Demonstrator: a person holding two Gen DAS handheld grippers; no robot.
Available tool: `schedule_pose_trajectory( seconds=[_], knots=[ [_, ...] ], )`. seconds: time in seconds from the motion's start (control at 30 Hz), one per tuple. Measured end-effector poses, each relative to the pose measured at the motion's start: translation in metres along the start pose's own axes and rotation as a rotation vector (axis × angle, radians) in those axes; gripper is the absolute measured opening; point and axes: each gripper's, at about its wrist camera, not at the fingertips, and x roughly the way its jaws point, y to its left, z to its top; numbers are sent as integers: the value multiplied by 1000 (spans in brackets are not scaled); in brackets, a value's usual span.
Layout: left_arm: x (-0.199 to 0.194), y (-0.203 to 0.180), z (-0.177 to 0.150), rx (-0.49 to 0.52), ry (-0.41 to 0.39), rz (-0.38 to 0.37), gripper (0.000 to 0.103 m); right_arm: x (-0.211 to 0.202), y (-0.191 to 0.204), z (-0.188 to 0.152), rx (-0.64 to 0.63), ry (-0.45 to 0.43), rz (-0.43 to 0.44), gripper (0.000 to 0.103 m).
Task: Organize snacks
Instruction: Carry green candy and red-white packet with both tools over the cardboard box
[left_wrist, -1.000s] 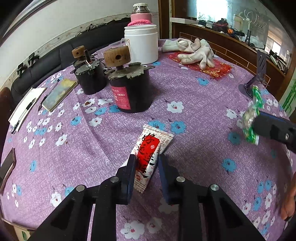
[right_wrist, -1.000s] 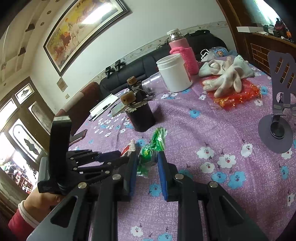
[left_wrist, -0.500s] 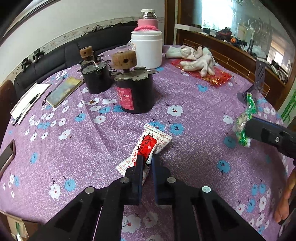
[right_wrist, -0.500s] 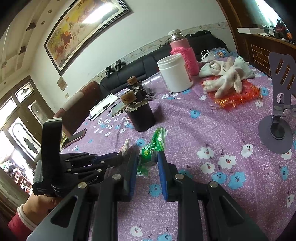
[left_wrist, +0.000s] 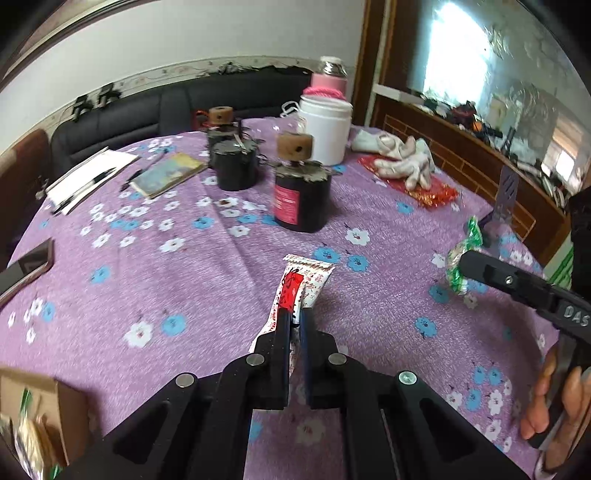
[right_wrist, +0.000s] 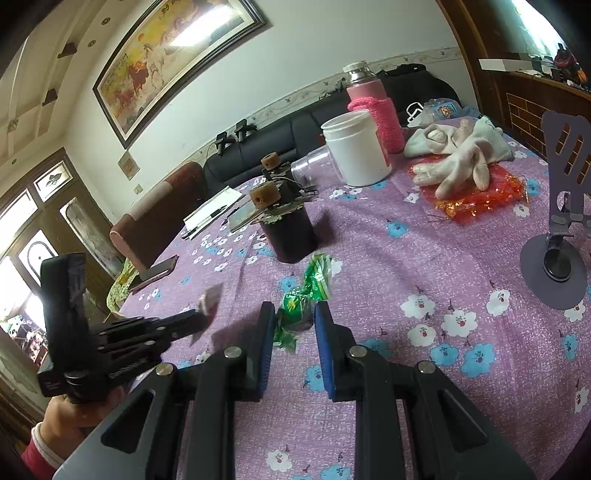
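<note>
Partly hidden red snack packet (left_wrist: 295, 291), cropped cardboard box (left_wrist: 35, 398)

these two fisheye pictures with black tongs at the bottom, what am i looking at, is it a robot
No robot: a person holds a hand-held gripper in each hand, and each one carries a camera that looks along its two fingers. One picture is from the left hand-held gripper, the other from the right hand-held gripper; each also catches the other at its edge. The left one is shut on a red and white snack packet, lifted off the cloth. The right one is shut on a green wrapped candy. Below is a table with a purple flowered tablecloth. On it stand two dark jars, a white tub and a pink flask, with white gloves lying nearby.
</note>
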Motion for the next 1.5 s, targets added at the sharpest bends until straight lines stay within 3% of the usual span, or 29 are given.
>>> schedule_pose_trajectory(
  seconds=[0.33,0.73,1.03,1.23,1.5],
  knots=[
    [-66,23,-29,-133,-76,82,4,-5,49,-14,-111,8,62,22],
    [-163,48,-62,-169,-190,349,4,-8,153,-58,-200,68,228,22],
    [-220,89,-97,-237,-256,476,4,-4,246,-79,-348,118,311,22],
    [-237,120,-122,-296,-258,530,4,13,298,-94,-434,163,328,22],
    [-244,158,-155,-379,-239,558,4,49,336,-113,-484,247,322,22]
  ],
)
